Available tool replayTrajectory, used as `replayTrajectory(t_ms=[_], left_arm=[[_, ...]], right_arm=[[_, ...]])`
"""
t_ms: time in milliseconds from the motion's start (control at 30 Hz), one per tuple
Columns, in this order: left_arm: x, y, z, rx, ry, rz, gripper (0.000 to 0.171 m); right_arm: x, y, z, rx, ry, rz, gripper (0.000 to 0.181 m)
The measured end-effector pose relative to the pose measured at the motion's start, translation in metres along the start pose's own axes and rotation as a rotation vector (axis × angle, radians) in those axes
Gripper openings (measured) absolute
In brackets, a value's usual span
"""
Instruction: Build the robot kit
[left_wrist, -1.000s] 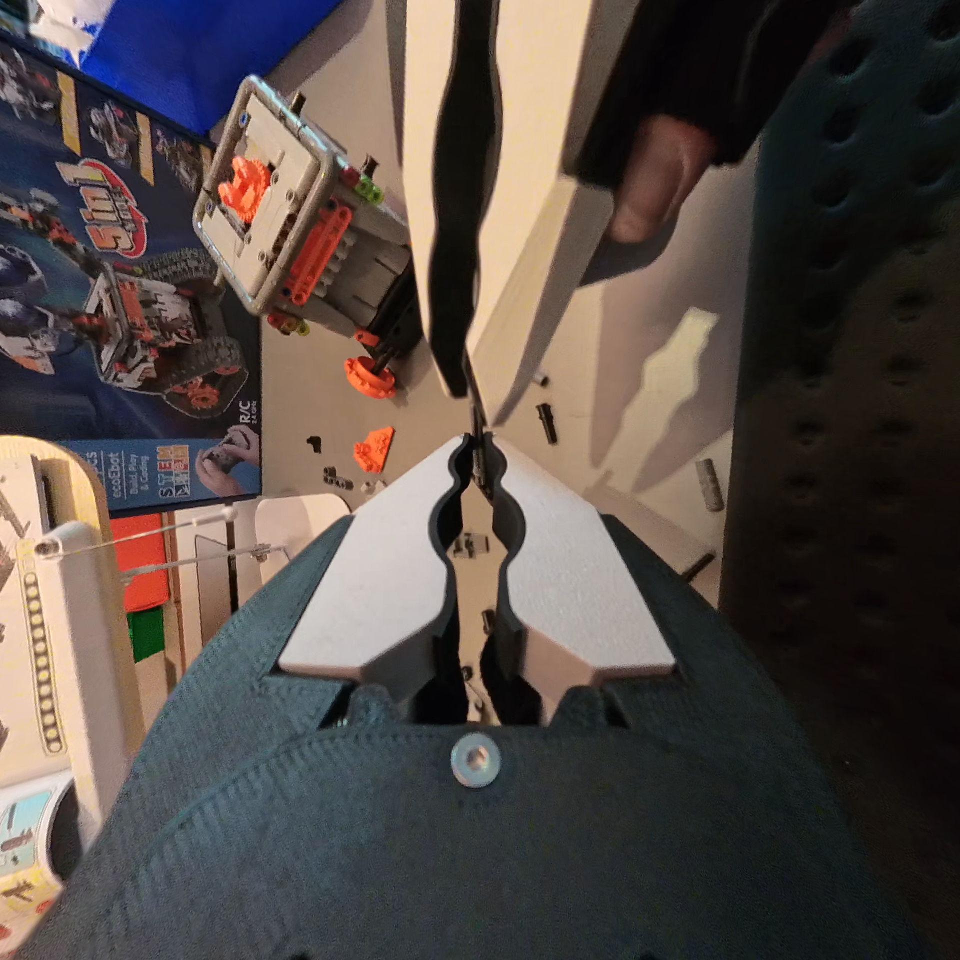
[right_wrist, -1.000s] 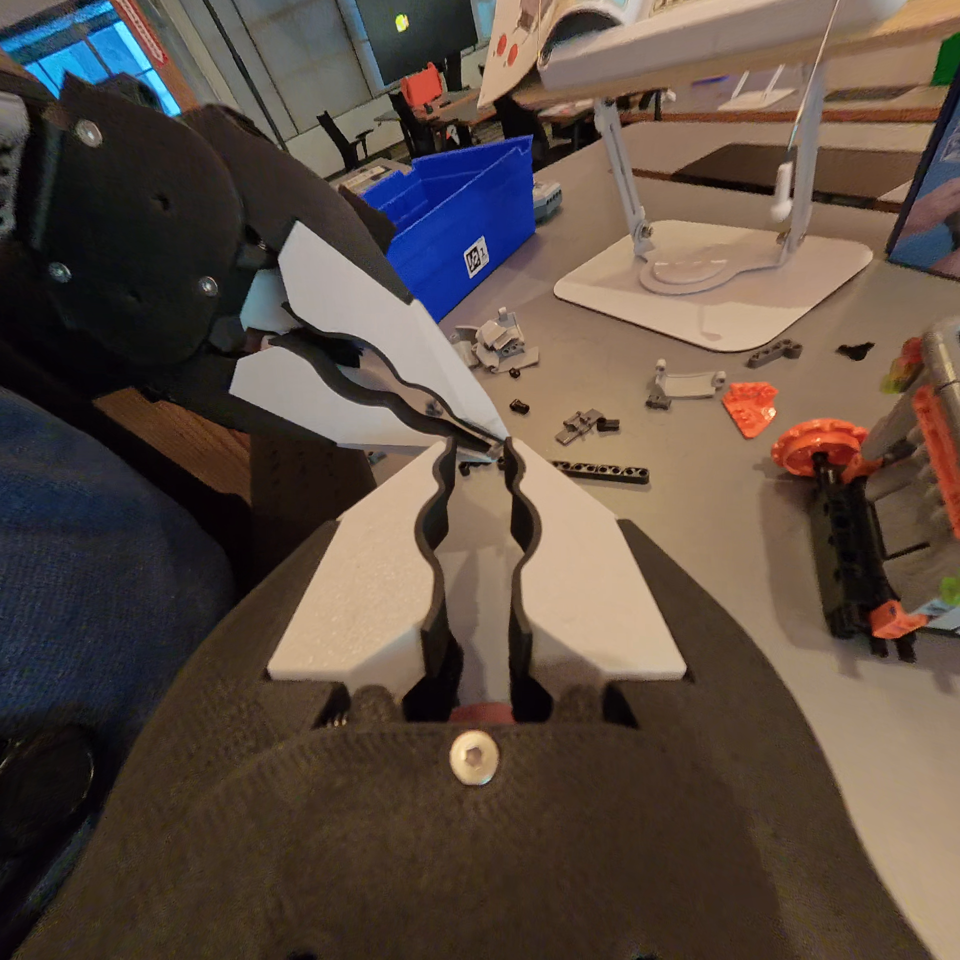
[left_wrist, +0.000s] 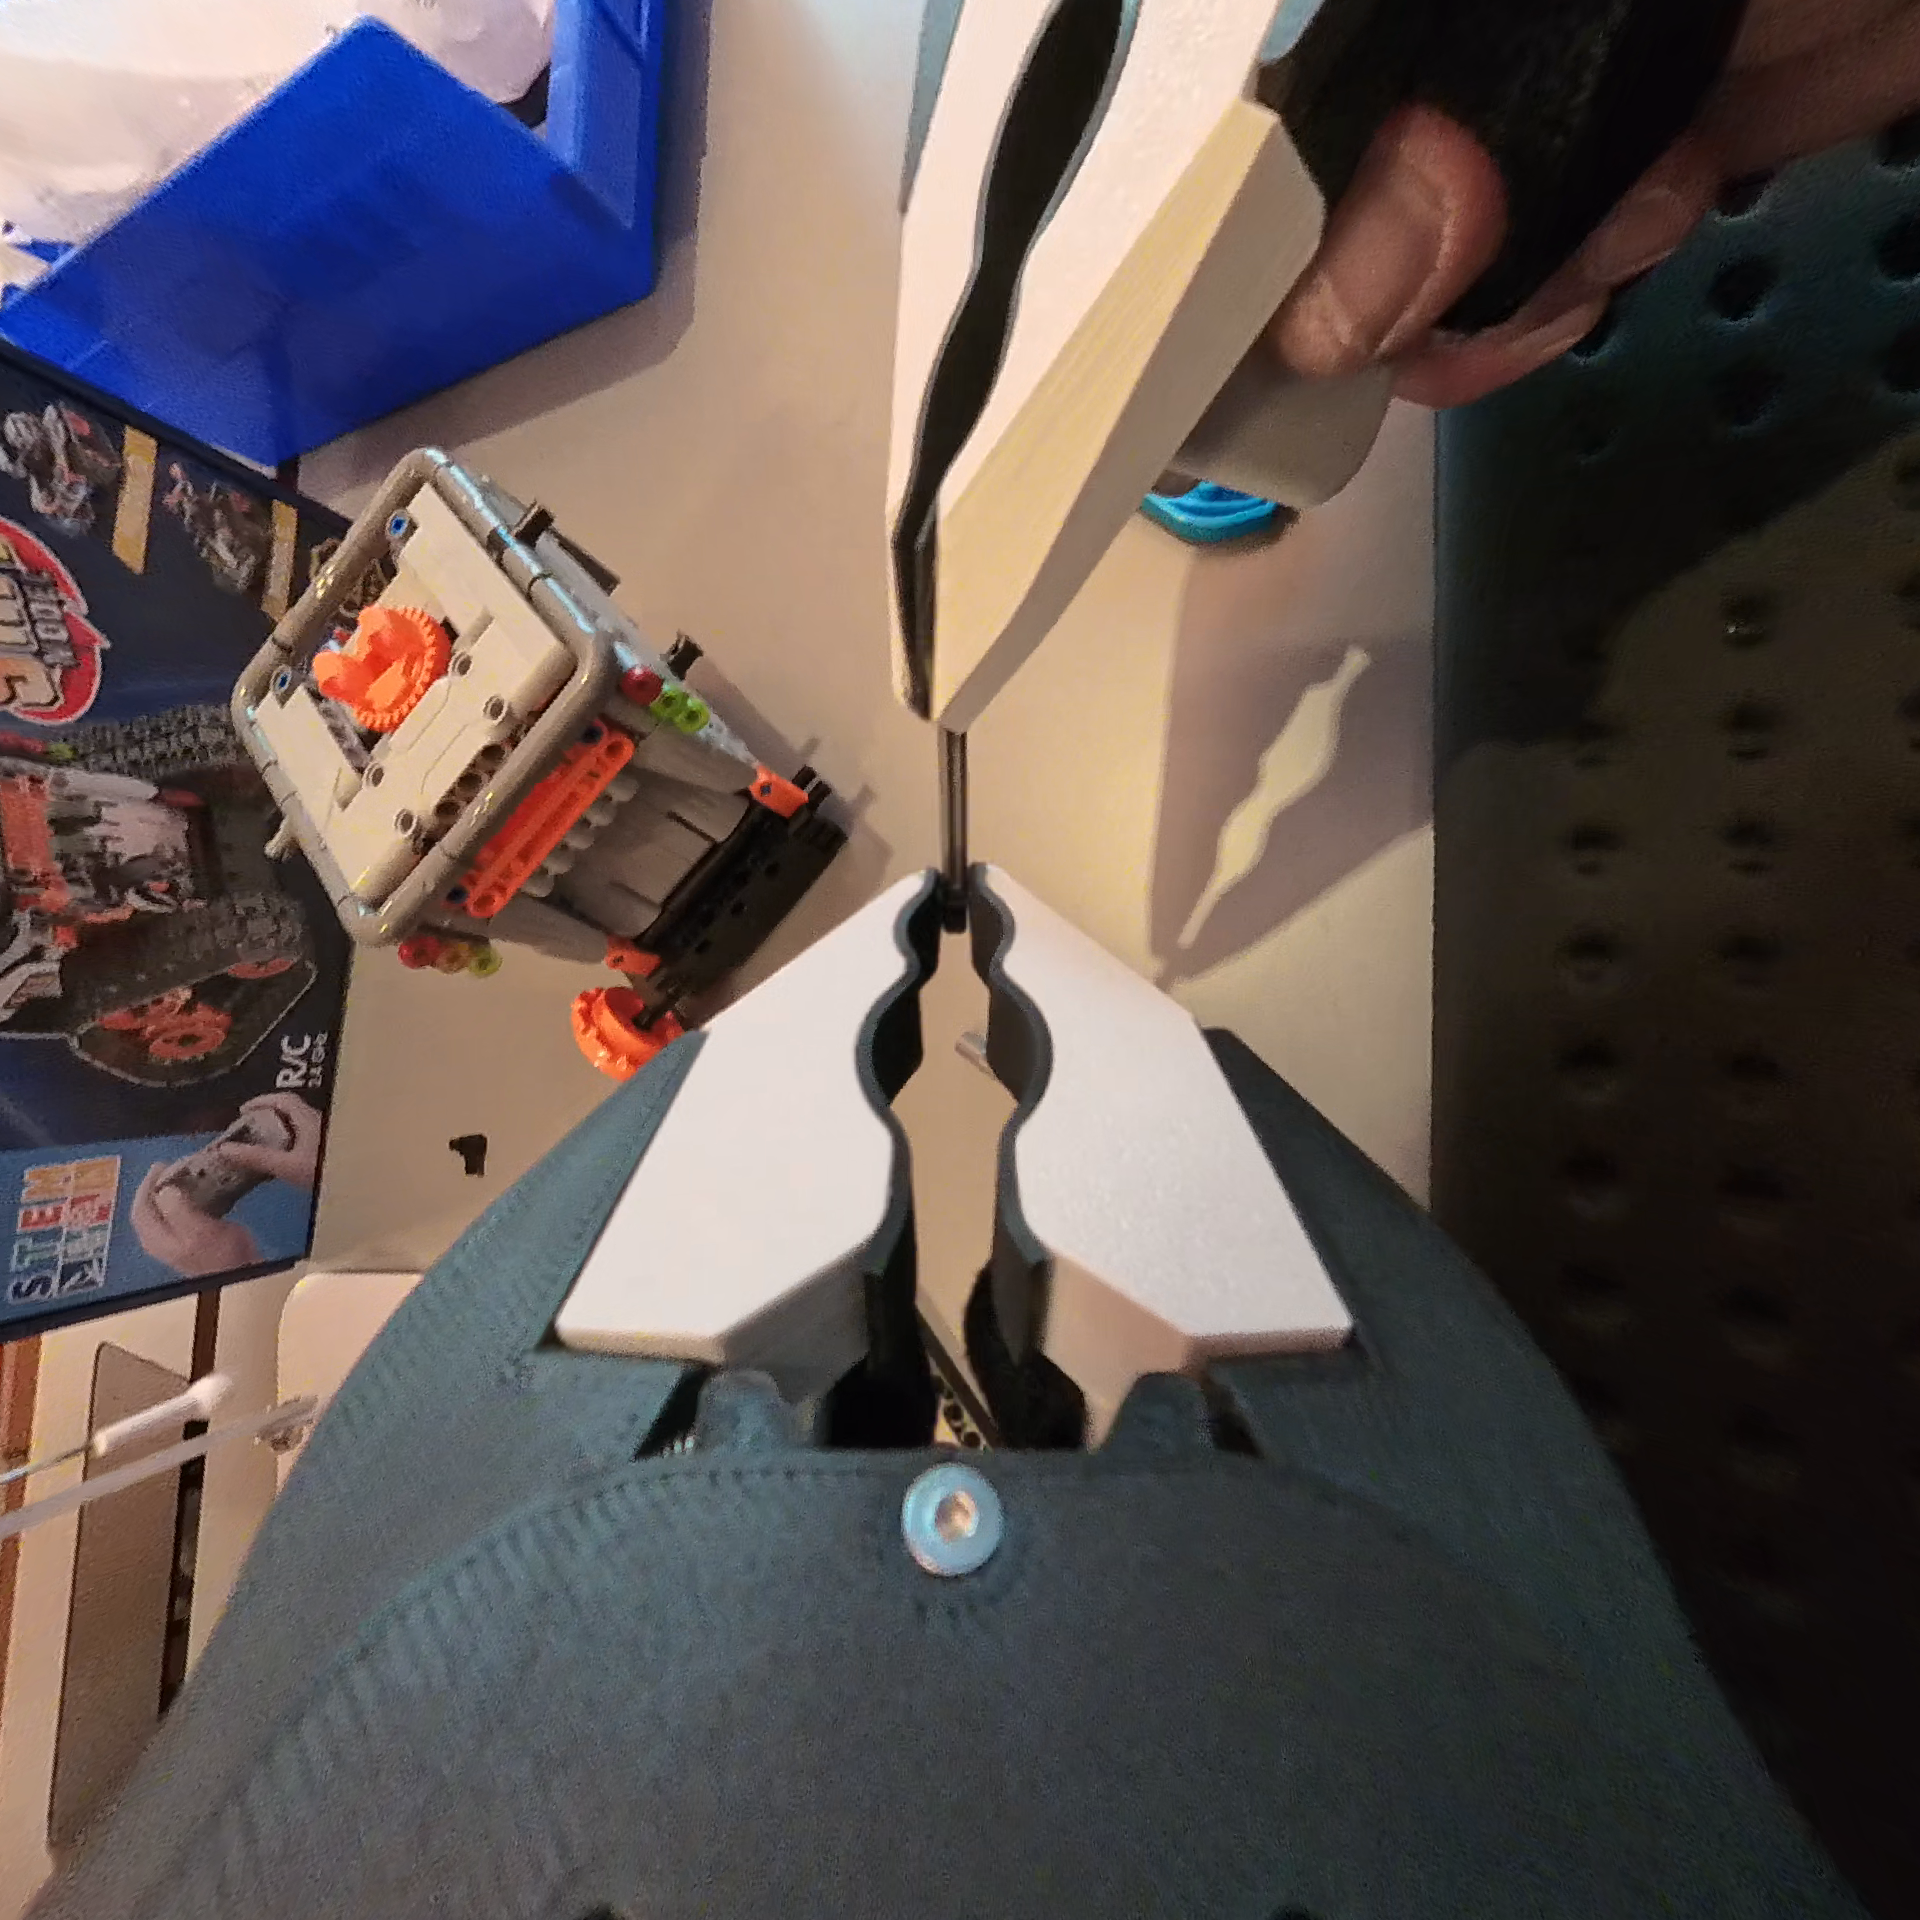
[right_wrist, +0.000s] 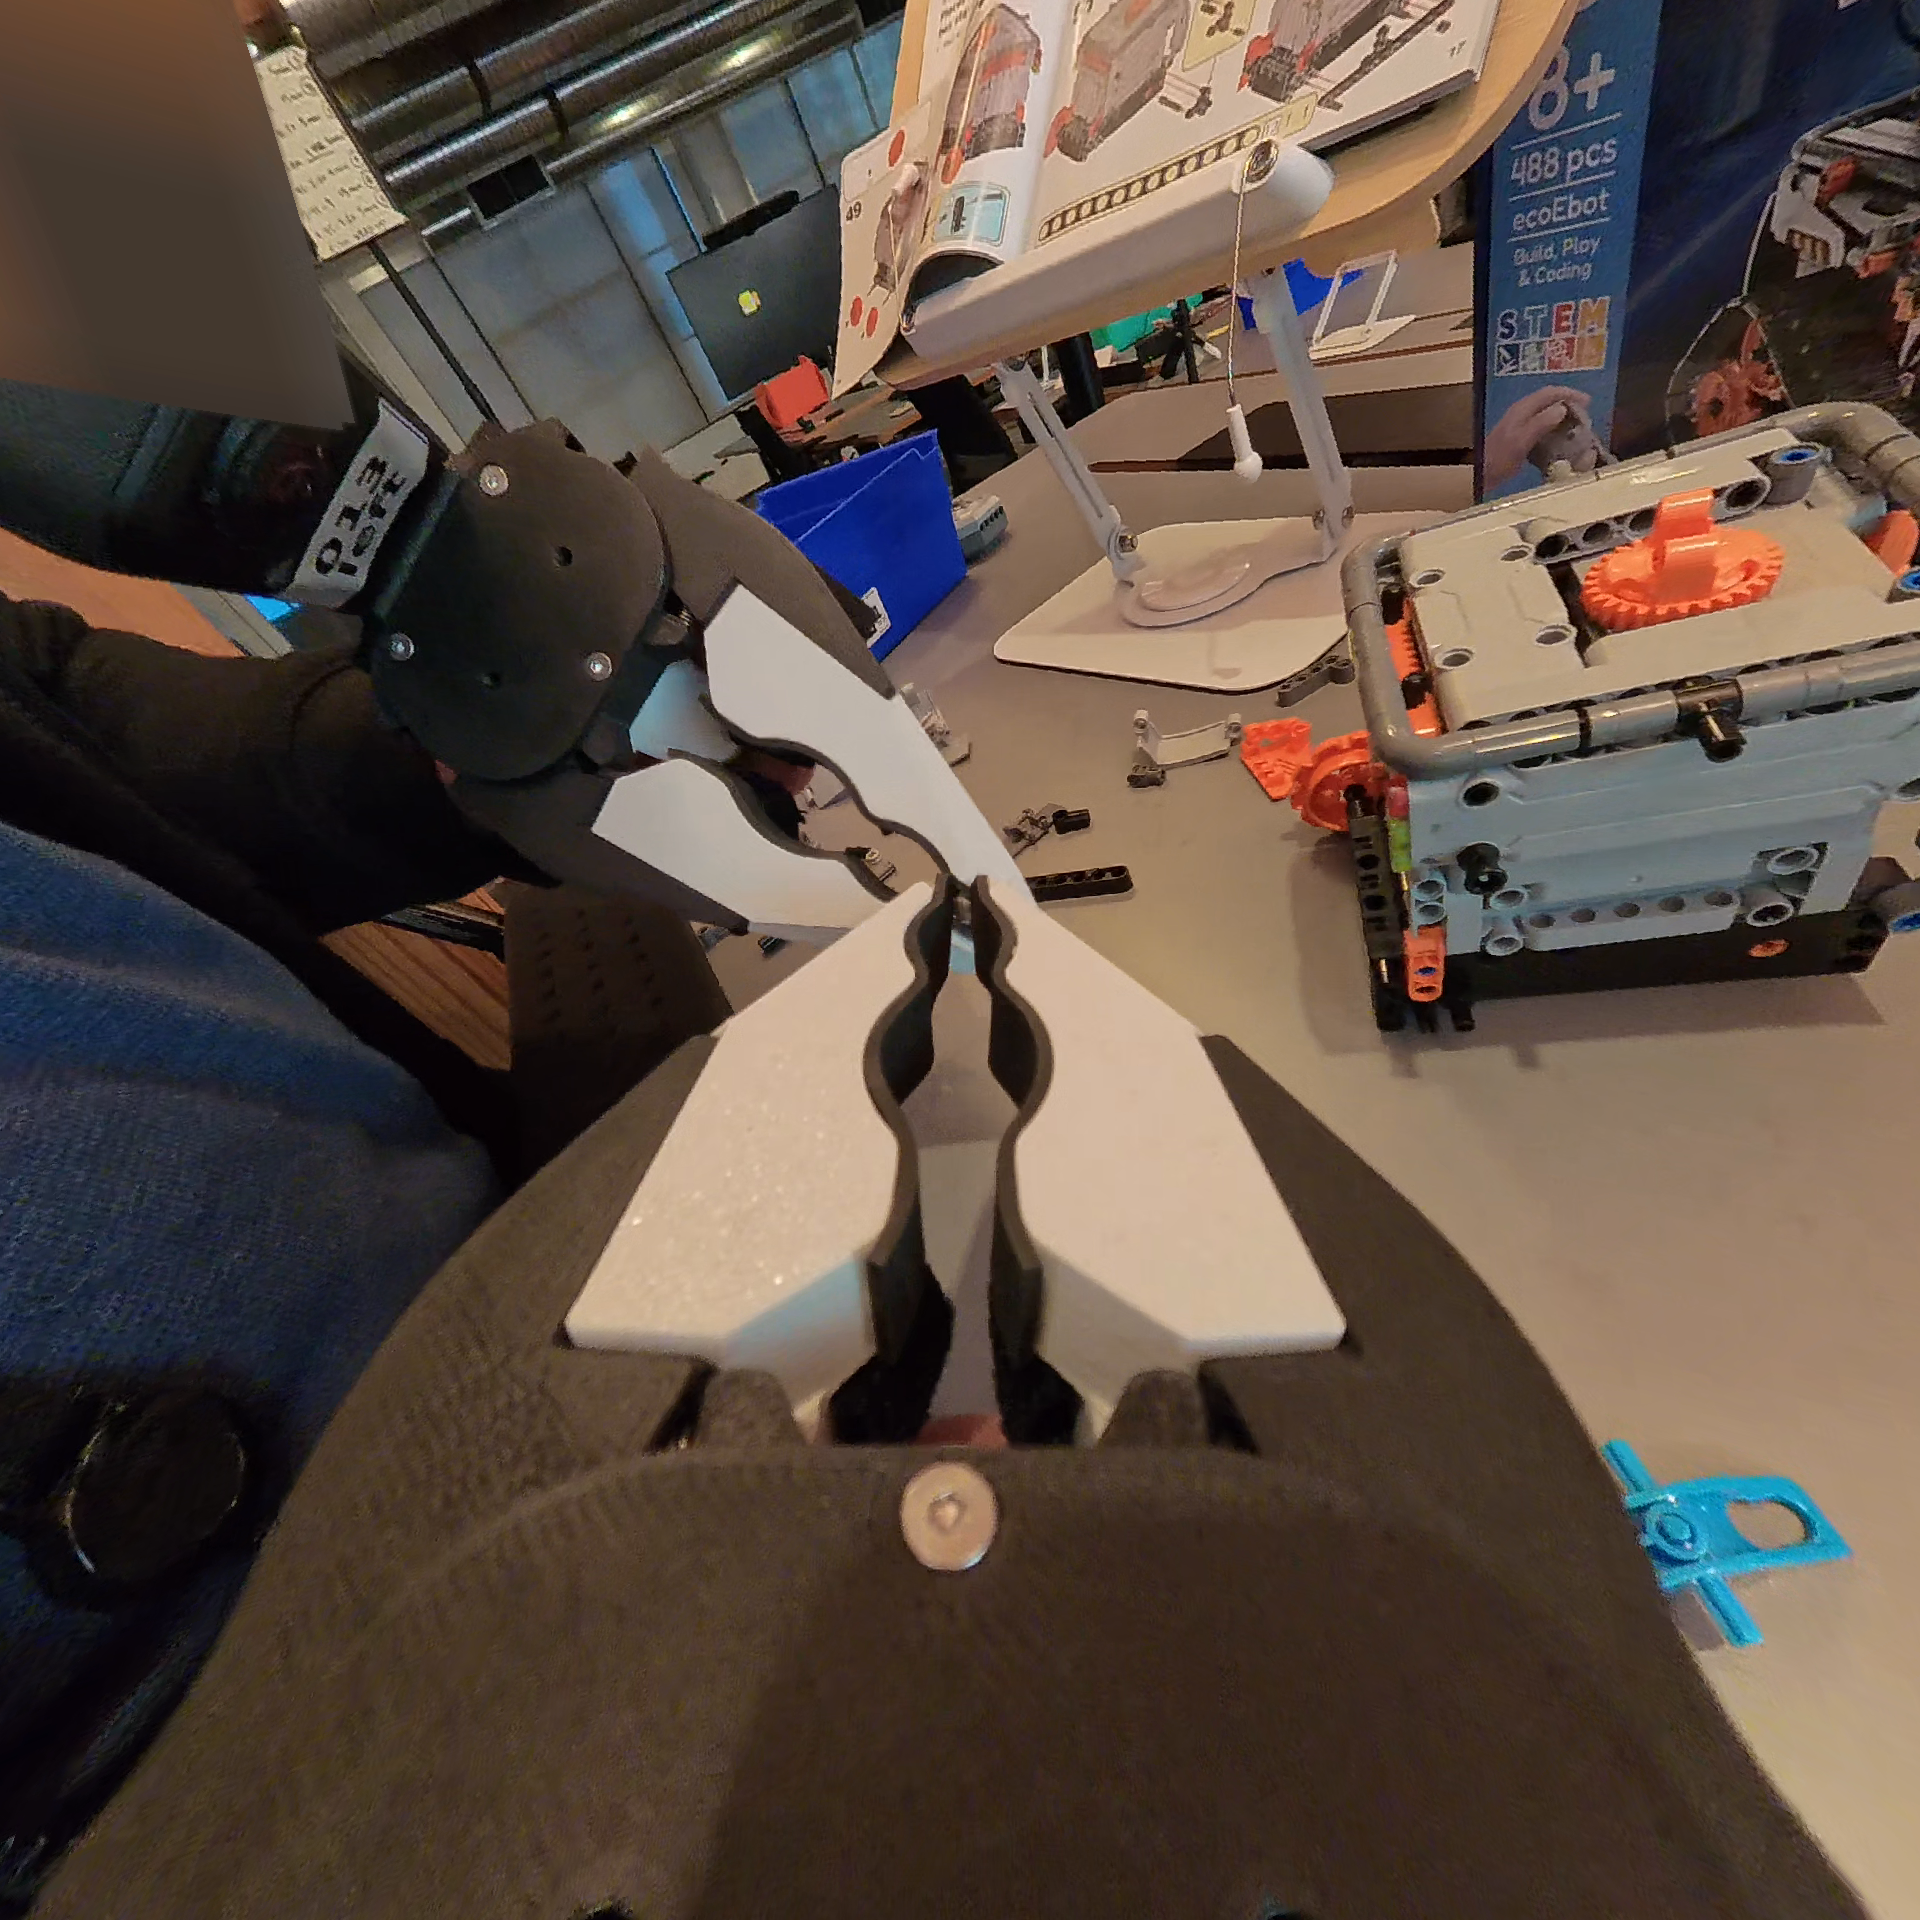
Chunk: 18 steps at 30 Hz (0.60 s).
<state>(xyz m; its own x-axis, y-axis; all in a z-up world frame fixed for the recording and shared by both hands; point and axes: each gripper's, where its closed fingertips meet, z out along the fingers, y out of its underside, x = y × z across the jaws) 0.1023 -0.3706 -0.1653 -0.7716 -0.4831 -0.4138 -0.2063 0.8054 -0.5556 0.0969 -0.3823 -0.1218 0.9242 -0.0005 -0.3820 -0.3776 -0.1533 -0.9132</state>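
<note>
In the left wrist view my left gripper (left_wrist: 951, 899) is shut on the lower end of a thin black axle rod (left_wrist: 952, 800). The right gripper (left_wrist: 928, 698) comes down from the top, held by a hand, and is shut on the rod's upper end. In the right wrist view my right gripper (right_wrist: 962, 896) meets the left gripper (right_wrist: 914, 868) tip to tip above the table's edge; the rod is almost hidden there. A grey, orange and black brick-built model (left_wrist: 499, 769) stands on the grey table, left of the tips; it also shows in the right wrist view (right_wrist: 1642, 727).
A blue bin (right_wrist: 862, 540), a white book stand with an open booklet (right_wrist: 1143, 177) and a dark blue toy box (right_wrist: 1714, 208) stand behind. A black beam (right_wrist: 1081, 883), an orange piece (right_wrist: 1273, 748) and a small blue part (right_wrist: 1704, 1527) lie loose. A dark perforated chair (left_wrist: 1683, 935) is beside the table. Tip to tip, the grippers are about 4 cm apart.
The two grippers' tips have drawn apart, so more of the black rod shows between them. Both have moved closer to the brick model.
</note>
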Motion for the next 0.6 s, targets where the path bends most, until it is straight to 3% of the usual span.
replayTrajectory(t_ms=[200, 467, 500, 600], left_arm=[[0.0, -0.004, 0.007, -0.003, 0.008, -0.009, 0.003], [-0.001, -0.01, 0.016, 0.005, 0.022, -0.004, 0.004], [-0.005, -0.011, 0.015, 0.016, 0.008, -0.016, 0.009], [-0.037, 0.002, 0.013, 0.036, -0.112, -0.154, 0.059]], right_arm=[[0.005, 0.009, 0.0, -0.07, 0.012, -0.029, 0.007], [0.015, 0.007, -0.005, -0.093, 0.029, -0.085, 0.001], [0.016, 0.006, -0.007, -0.087, 0.029, -0.086, 0.001], [0.027, 0.003, -0.015, -0.064, 0.074, -0.088, 0.002]])
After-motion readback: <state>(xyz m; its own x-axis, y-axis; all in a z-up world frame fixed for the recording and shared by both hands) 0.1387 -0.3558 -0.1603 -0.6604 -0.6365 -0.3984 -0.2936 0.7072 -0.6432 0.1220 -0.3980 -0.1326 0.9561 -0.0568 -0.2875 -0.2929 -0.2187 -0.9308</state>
